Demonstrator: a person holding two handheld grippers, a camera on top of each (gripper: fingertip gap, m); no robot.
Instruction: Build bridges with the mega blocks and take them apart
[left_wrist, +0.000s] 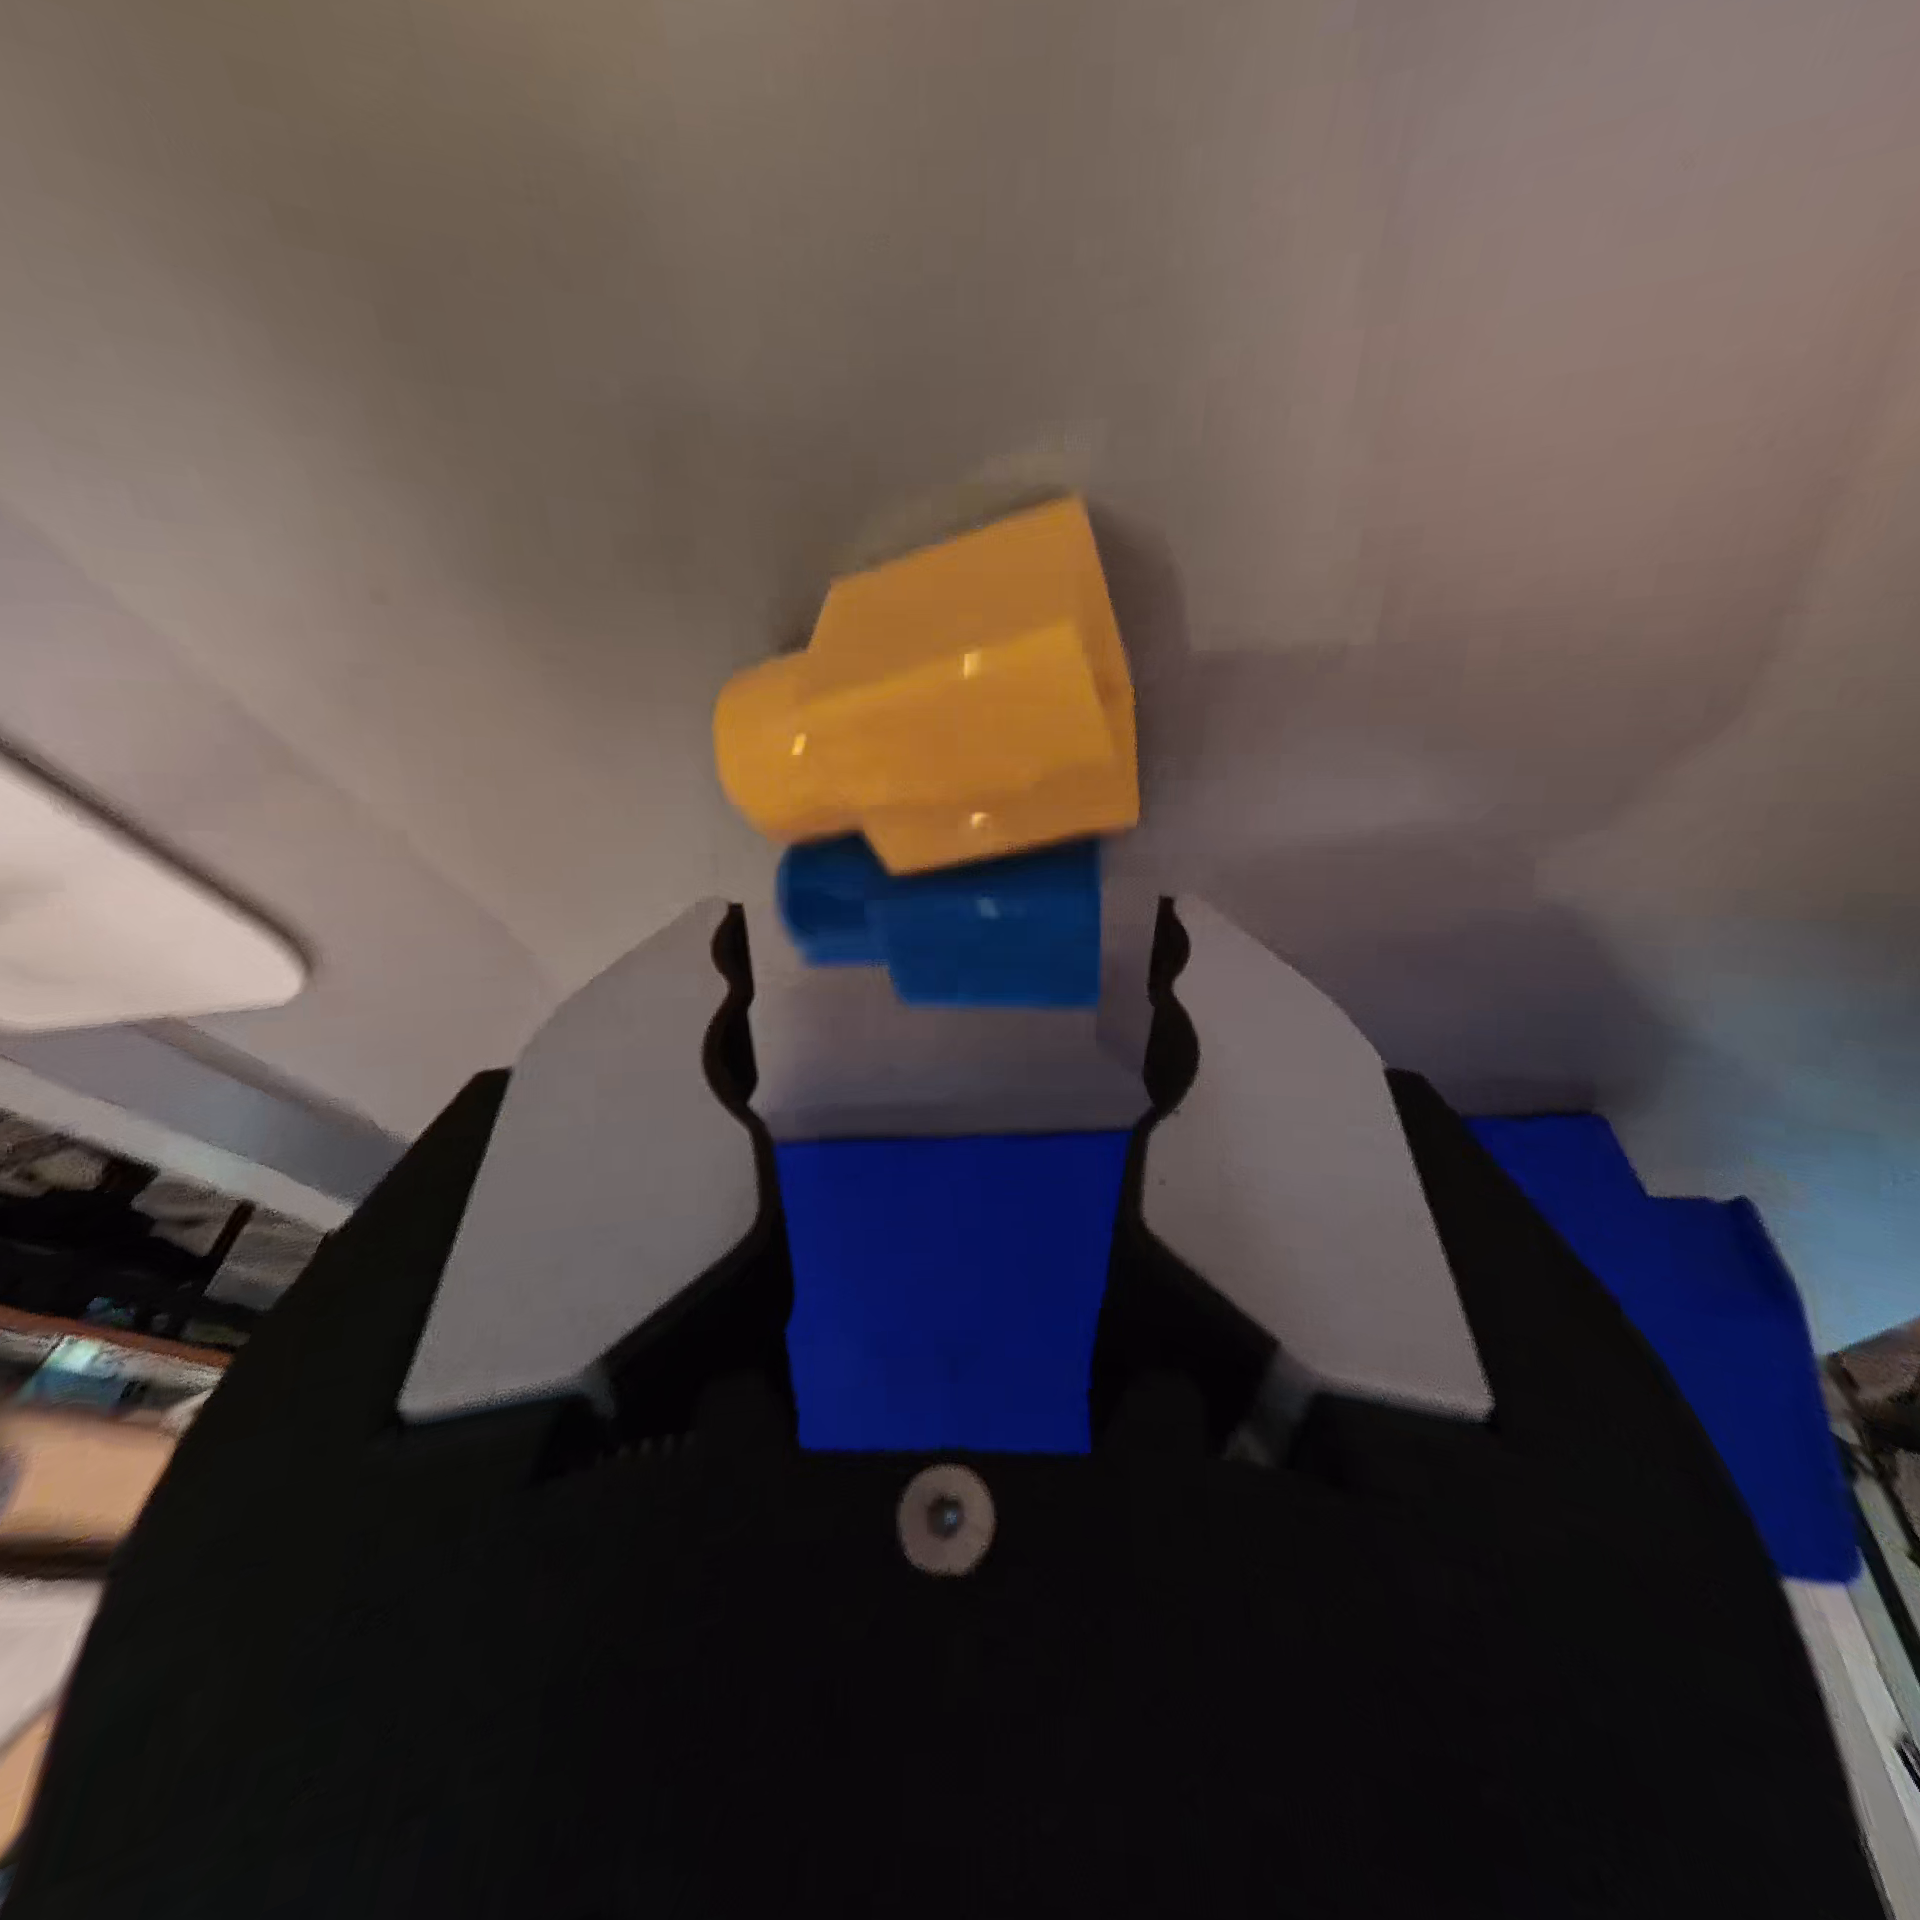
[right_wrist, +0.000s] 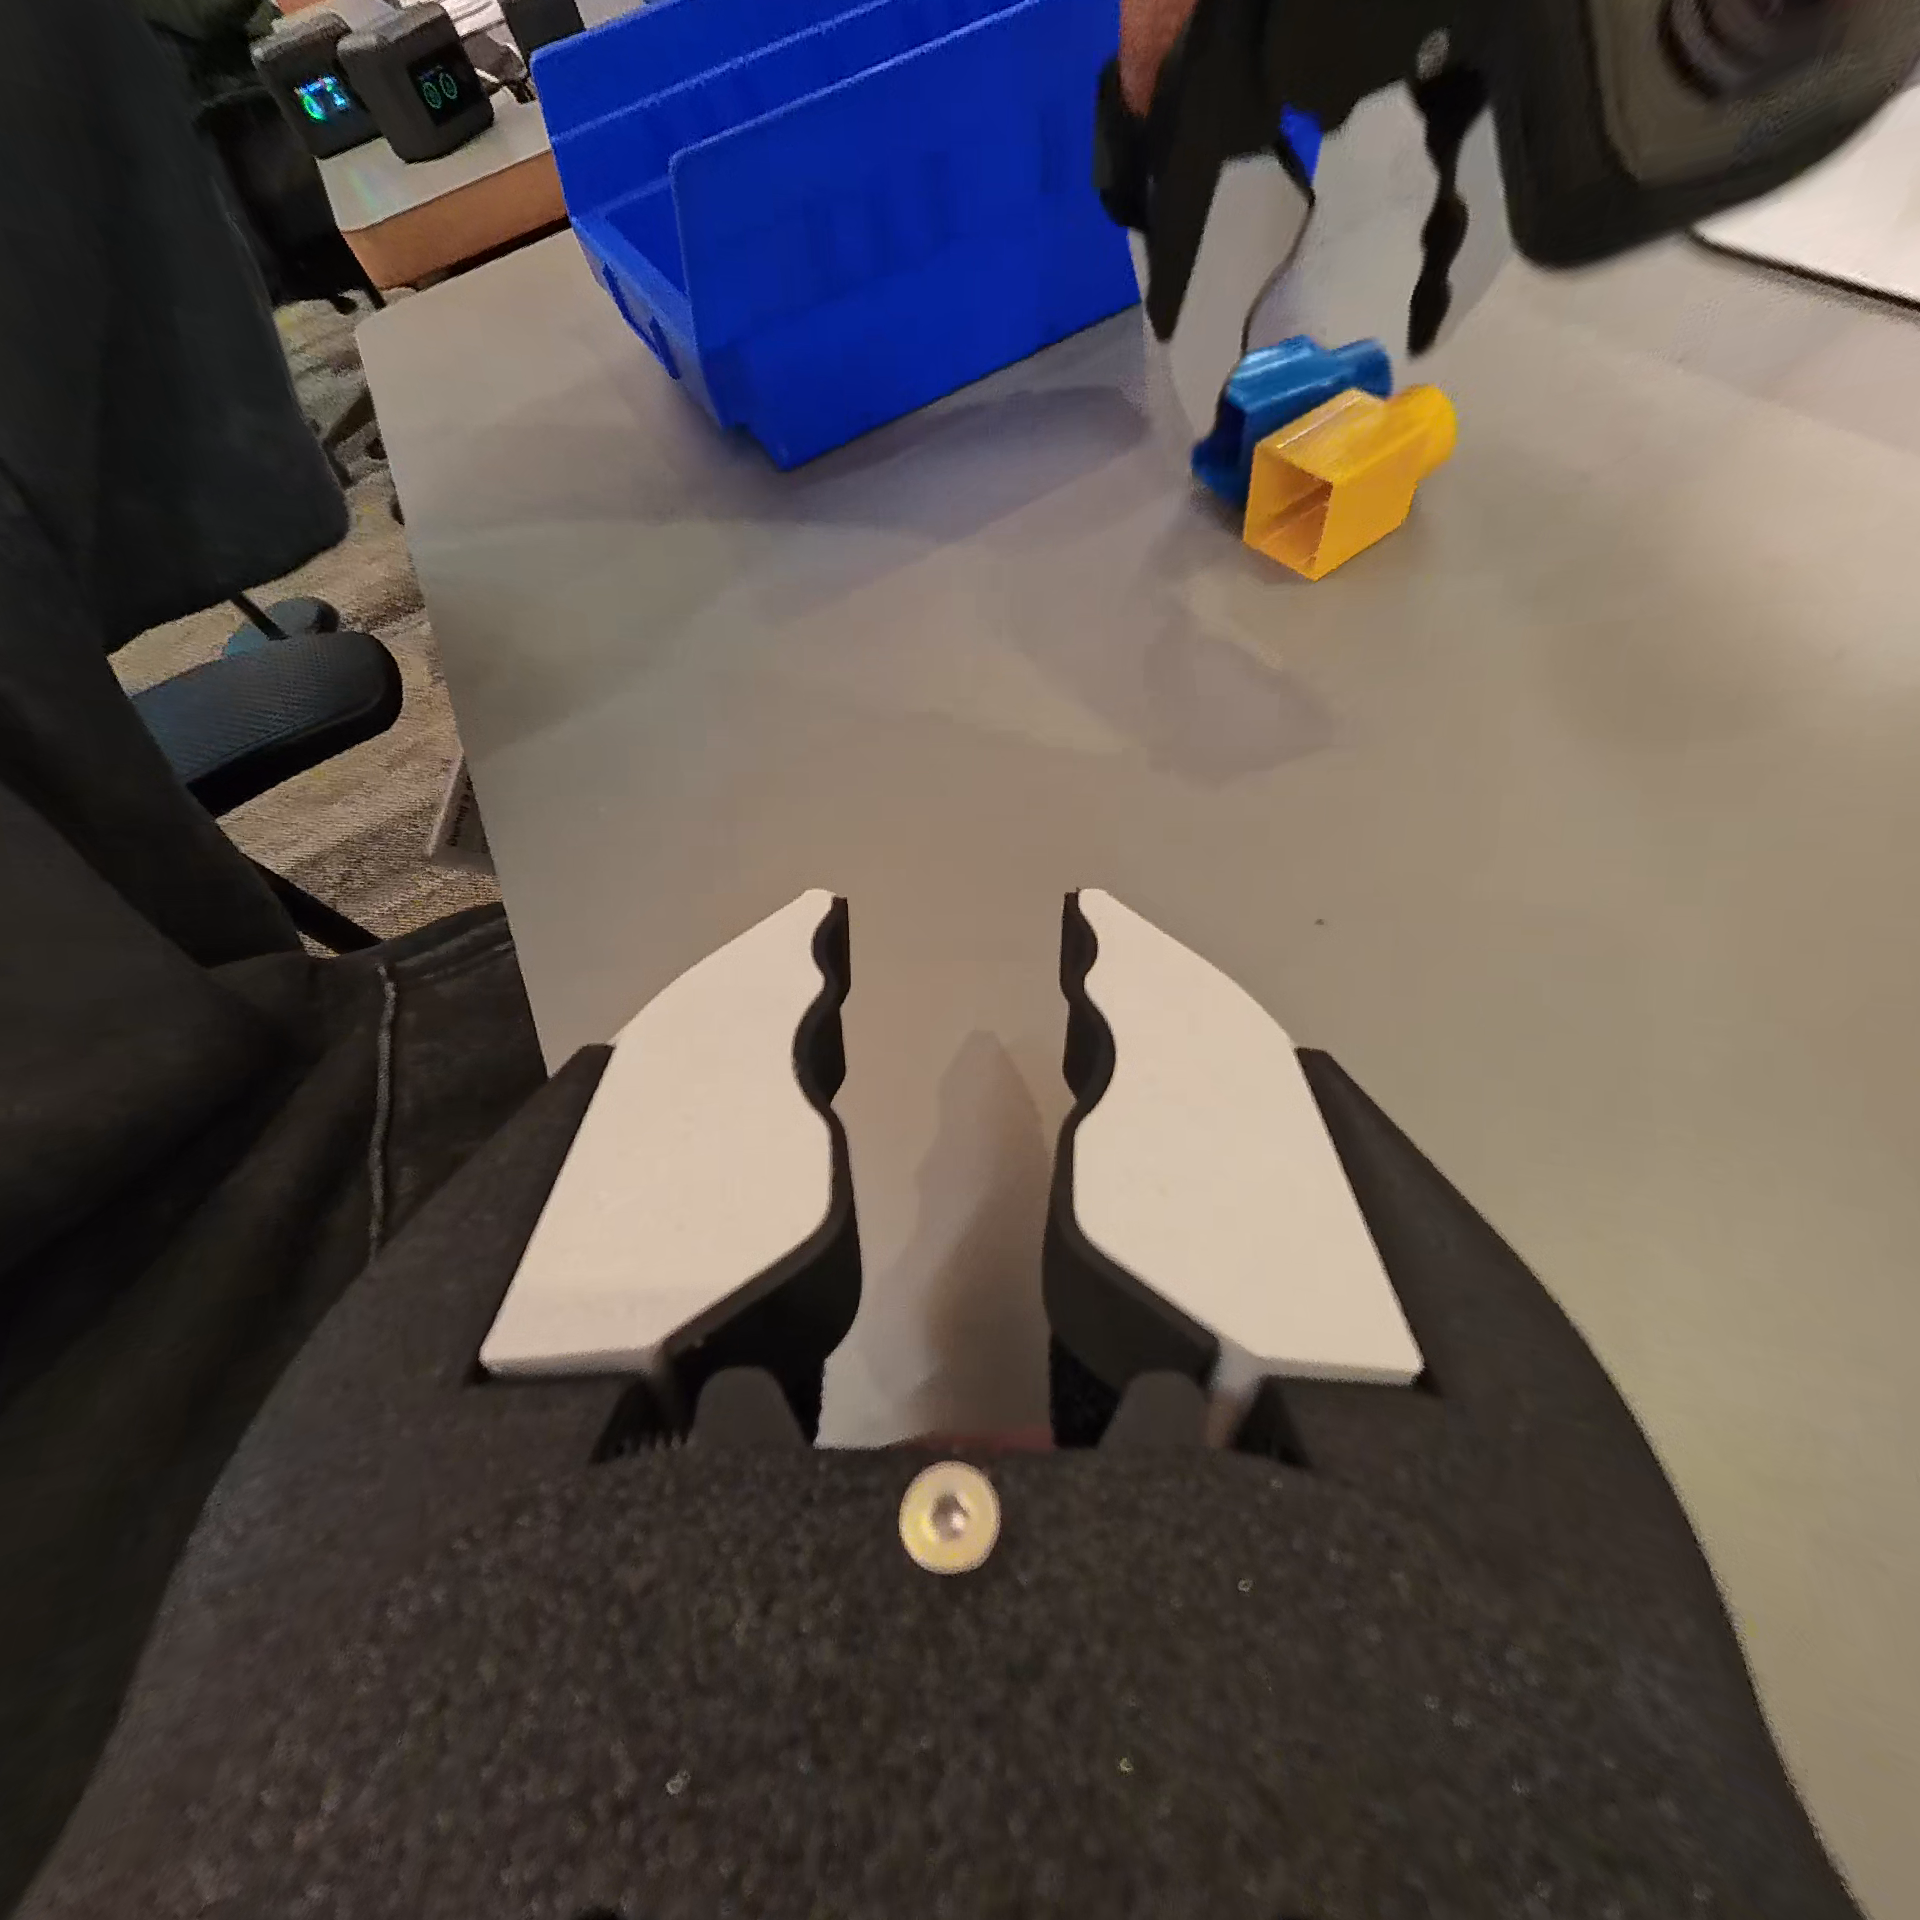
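Above the blue block, the left gripper hangs, jaws parted.

My left gripper and right gripper look alike from here — a black, grainy body, each with one silver screw set in the middle. The fingers carry flat pale-grey plates, and their black inner edges are wavy — scalloped like a row of bumps.

No writing can be read in either view. Two small dark devices at the upper left of the right wrist view show glowing green screen marks, too small to make out.
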